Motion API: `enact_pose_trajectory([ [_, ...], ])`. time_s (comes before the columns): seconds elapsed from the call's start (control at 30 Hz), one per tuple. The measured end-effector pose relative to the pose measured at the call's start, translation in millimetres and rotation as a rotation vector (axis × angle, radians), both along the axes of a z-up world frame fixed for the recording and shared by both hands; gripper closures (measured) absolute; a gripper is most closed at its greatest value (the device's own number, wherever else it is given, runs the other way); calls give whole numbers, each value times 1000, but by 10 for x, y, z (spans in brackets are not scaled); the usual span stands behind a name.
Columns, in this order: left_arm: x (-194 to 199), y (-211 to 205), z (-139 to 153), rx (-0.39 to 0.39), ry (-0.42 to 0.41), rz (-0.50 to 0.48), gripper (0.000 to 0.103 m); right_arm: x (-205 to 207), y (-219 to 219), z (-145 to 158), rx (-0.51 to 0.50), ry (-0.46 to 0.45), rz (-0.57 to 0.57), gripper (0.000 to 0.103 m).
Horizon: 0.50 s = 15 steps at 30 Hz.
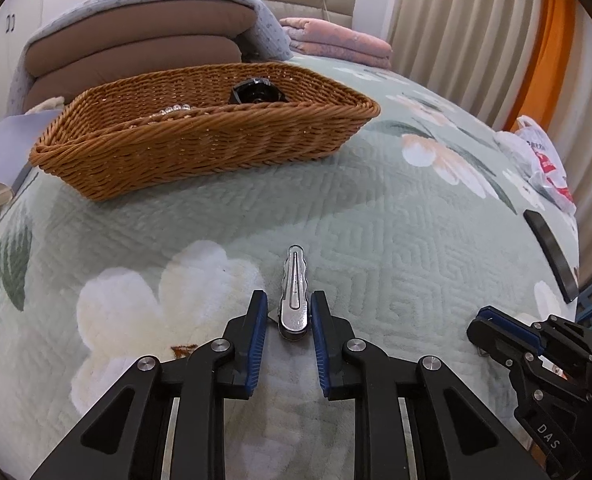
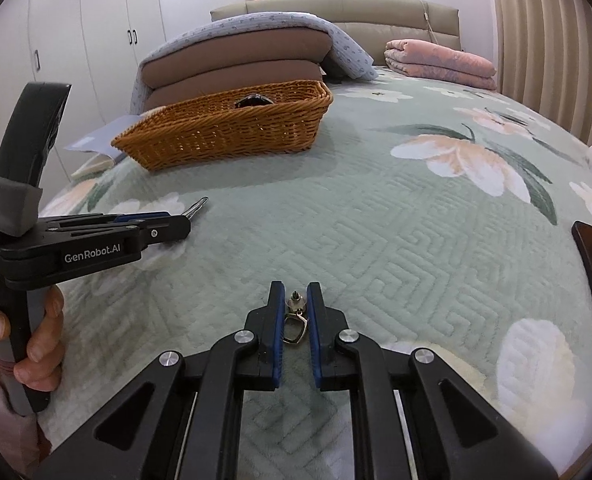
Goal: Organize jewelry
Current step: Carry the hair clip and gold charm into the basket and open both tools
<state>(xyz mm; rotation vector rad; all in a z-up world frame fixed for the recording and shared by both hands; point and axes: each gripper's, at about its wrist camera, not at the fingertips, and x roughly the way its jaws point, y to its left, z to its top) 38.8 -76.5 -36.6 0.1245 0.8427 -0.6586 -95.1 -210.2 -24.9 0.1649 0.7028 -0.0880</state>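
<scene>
In the basket (image 1: 200, 140), beads (image 1: 174, 110) already lie; left hand-held gripper (image 1: 288, 314) brackets a hair clip (image 1: 294, 292), right hand-held gripper (image 2: 296, 308) brackets an earring (image 2: 294, 322), neither visibly clamped.

Both wrist views sit low over the bed (image 1: 375, 208), facing the headboard (image 2: 335, 12); both share the wicker basket (image 1: 200, 148), upper left.

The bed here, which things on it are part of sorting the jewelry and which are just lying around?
Part of the job:
- silver hair clip between the left tongs
- small earring between the right tongs
- wicker basket, already holding a beaded piece and a dark faceted piece

Just lying about:
- plastic bag
- folded pink blanket
- stacked brown cushions
</scene>
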Motion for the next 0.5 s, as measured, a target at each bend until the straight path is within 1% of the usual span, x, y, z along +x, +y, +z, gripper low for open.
enact_pose_trajectory([
  [0.13, -54, 63, 56, -22, -31, 8, 81, -23, -5, 67, 27, -28, 17, 90],
  [0.27, -138, 119, 170, -53, -79, 9, 81, 7, 25, 209, 13, -62, 28, 90],
  [0.4, -151, 215, 343, -86, -105, 31, 81, 147, 43, 526, -2, -134, 60, 90],
  [0.5, -133, 343, 585, -124, -144, 58, 81, 310, 36, 823, -19, -209, 86, 90],
])
